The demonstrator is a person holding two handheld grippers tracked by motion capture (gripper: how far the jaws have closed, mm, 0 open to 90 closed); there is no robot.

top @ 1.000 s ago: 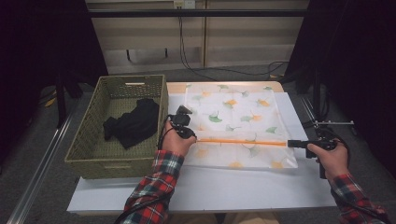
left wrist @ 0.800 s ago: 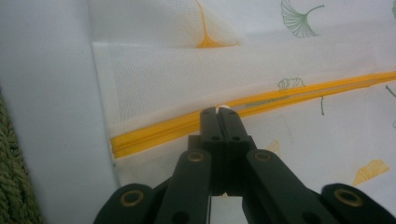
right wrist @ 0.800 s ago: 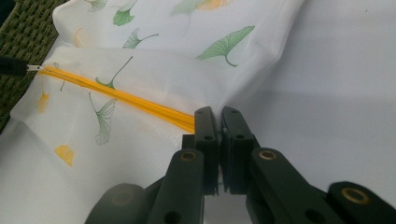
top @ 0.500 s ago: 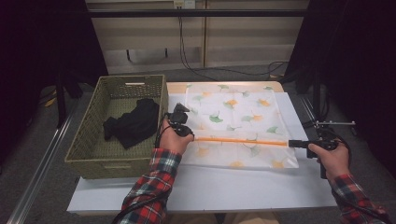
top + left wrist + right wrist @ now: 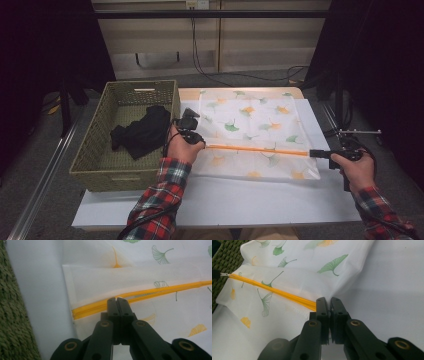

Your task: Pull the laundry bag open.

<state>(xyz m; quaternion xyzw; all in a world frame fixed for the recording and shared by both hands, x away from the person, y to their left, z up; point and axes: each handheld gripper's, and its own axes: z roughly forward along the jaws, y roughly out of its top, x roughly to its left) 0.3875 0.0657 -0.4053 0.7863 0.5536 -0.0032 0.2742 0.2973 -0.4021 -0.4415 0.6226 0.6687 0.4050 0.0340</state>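
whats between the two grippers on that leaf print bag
The orange zipper runs straight across the mesh bag from left gripper to right gripper, seen in the high view.

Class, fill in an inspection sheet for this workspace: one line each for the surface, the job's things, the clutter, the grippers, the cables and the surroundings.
Surface: white table, bare along the near edge.
Job's things: white leaf-print mesh bag lying flat, its orange zipper stretched between the grippers.
Clutter: green wicker basket at the table's left holding a black garment.
Grippers: left gripper shut at the zipper's left end; right gripper shut on the bag's right end at the zipper.
Cables: black cables trail over the floor behind the table.
Surroundings: pale cabinet fronts behind, dark at both sides.
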